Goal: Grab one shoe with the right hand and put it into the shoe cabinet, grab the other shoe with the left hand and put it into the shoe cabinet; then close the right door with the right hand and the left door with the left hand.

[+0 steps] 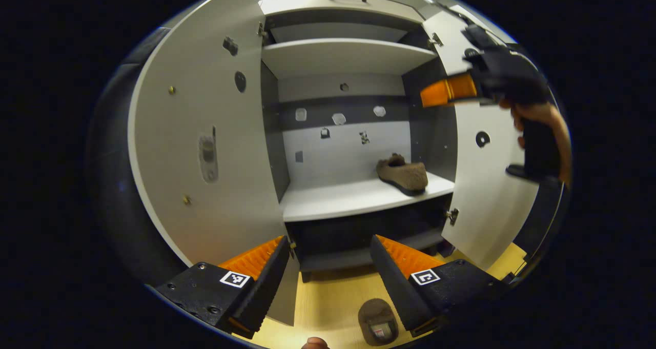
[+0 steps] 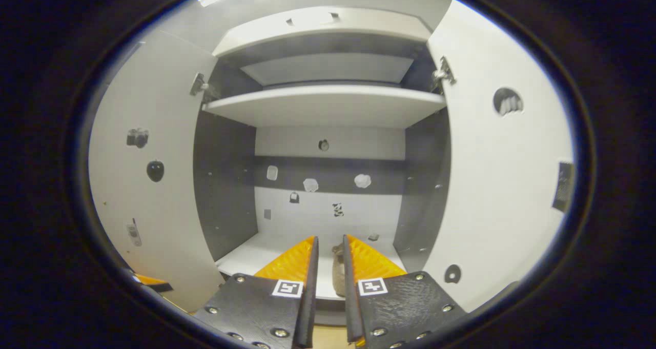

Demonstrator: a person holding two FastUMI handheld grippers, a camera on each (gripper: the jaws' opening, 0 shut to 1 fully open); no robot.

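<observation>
Now the left gripper [image 1: 328,267] has its two ridged fingers spread wide with nothing between them, and it hangs in front of the shoe cabinet [image 1: 353,57], low, over the pale wooden floor [image 1: 328,303]. Just below it on that floor lies one fuzzy brown shoe [image 1: 378,322], rounded, seen from above. Inside the cabinet, on the smooth white lower shelf [image 1: 333,200] and toward its right wall, rests the other shoe [image 1: 403,173], soft and furry, low in shape. Both flat white doors stand open, the left door [image 1: 205,149] and the right door [image 1: 482,185]. The right gripper [image 2: 330,267] is held before the cabinet opening with its fingers narrowed to a thin gap, not pressing anything; the shoe on the shelf shows through this gap.
</observation>
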